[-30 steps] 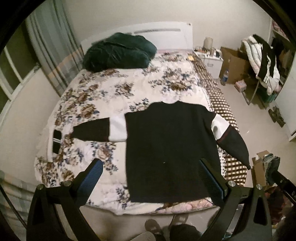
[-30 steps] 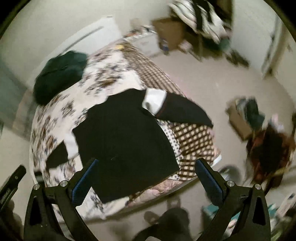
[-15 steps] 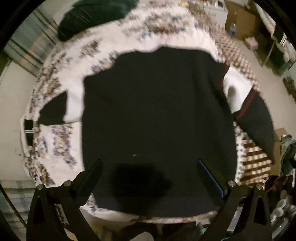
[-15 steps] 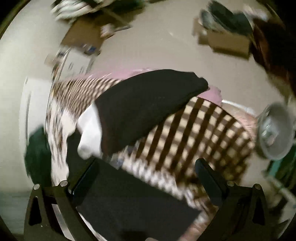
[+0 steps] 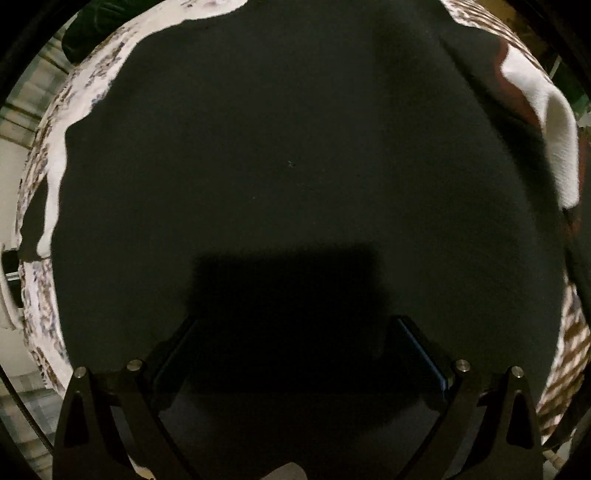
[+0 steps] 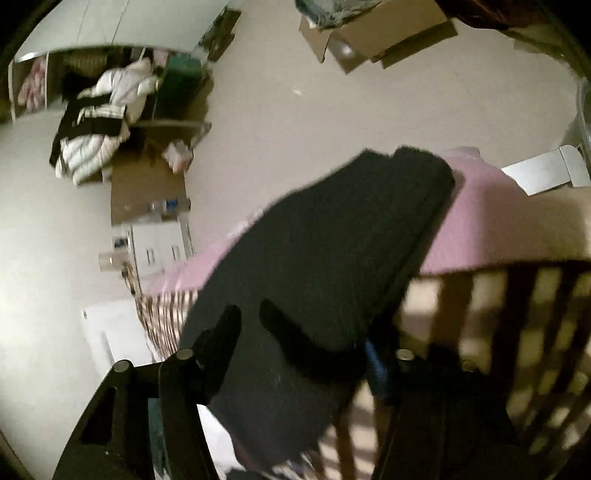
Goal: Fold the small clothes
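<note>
A black sweater (image 5: 288, 155) with white and dark red sleeve bands lies flat on the bed and fills the left wrist view. My left gripper (image 5: 295, 354) is open, close above the sweater's lower body, casting a square shadow on it. The right white sleeve band (image 5: 554, 122) shows at the right edge. In the right wrist view the sweater's black right sleeve (image 6: 332, 258) hangs over the bed's side. My right gripper (image 6: 303, 339) is open with the sleeve lying between its fingers.
The bed has a floral cover (image 5: 48, 122) and a brown checked blanket (image 6: 517, 350) over a pink sheet (image 6: 491, 229). Cardboard boxes (image 6: 373, 33), a pile of clothes (image 6: 96, 122) and a white bedside cabinet (image 6: 159, 251) stand on the floor beside the bed.
Both grippers have dropped close to the sweater. The left now hovers over its lower body. The right has swung to the hanging right sleeve, which now lies between its fingers.
</note>
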The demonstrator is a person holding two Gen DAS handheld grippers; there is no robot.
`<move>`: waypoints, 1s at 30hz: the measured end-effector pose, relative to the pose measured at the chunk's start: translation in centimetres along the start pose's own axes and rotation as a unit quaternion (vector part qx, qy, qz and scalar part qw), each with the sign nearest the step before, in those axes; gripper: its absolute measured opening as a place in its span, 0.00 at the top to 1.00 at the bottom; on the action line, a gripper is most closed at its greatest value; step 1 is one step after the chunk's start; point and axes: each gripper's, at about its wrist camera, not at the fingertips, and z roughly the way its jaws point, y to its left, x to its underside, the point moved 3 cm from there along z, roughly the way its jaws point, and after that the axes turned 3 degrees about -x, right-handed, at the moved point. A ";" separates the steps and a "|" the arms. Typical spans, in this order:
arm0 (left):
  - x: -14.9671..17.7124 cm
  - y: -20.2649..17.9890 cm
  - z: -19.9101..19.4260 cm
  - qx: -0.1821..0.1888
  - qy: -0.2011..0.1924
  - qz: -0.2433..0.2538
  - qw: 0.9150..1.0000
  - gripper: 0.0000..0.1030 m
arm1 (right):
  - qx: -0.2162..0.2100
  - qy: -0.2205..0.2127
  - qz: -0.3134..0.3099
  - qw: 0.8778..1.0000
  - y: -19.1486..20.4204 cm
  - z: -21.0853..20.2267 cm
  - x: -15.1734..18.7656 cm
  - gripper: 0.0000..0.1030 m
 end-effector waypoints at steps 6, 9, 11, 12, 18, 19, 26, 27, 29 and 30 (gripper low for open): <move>-1.1 2.4 -1.2 0.023 -0.010 -0.014 1.000 0.00 | 0.052 -0.053 -0.142 0.987 8.4 -1.6 -0.7 0.86; -1.5 4.5 -2.5 0.024 -0.030 -0.026 0.999 0.00 | 0.050 -0.063 -0.252 0.964 16.3 -2.9 1.8 0.86; -1.7 6.0 -2.8 0.020 -0.039 -0.034 0.998 0.00 | 0.041 -0.058 -0.324 0.943 21.2 -3.7 5.8 0.86; -1.7 6.9 -2.7 0.016 -0.042 -0.039 0.998 0.00 | 0.035 -0.054 -0.349 0.935 23.0 -3.8 7.5 0.86; -1.8 12.2 -0.6 0.001 -0.041 -0.101 0.994 0.00 | -0.014 0.025 -0.538 0.842 33.6 -1.4 25.4 0.87; -1.6 13.2 -0.5 0.001 -0.041 -0.113 0.993 0.00 | -0.016 0.041 -0.564 0.825 34.0 -0.6 28.5 0.87; 1.6 23.9 0.7 -0.013 -0.037 -0.233 0.972 0.00 | -0.012 0.175 -0.717 0.674 27.6 8.1 53.2 0.87; 2.5 25.8 1.0 -0.017 -0.033 -0.252 0.967 0.00 | -0.008 0.184 -0.731 0.657 26.4 9.0 55.7 0.87; 4.1 29.5 1.6 -0.025 -0.024 -0.291 0.956 0.00 | 0.006 0.204 -0.769 0.606 22.1 11.2 61.1 0.87; 4.7 30.8 1.9 -0.027 -0.020 -0.304 0.952 0.00 | 0.009 0.208 -0.781 0.589 20.2 11.6 63.2 0.88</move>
